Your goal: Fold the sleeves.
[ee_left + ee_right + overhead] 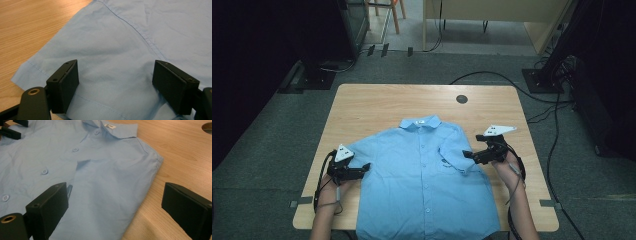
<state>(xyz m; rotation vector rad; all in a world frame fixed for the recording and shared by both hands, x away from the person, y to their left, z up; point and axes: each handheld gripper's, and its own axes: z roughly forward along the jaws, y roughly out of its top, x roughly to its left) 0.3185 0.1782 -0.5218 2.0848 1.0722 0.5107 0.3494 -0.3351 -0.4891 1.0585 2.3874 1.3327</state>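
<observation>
A light blue short-sleeved shirt lies buttoned and face up on the wooden table, collar towards the far side. Its right sleeve is folded in over the chest. My left gripper is open at the shirt's left sleeve, with the sleeve cloth between its jaws. At the folded right sleeve my right gripper stands open, one jaw over the cloth and one over bare wood. In the right gripper view the collar with a white label lies at the top, and the left gripper shows at the top left.
A round cable hole sits in the table near its far edge. Black cables run over the grey carpet to the right. Dark stands and wooden furniture legs stand beyond the table.
</observation>
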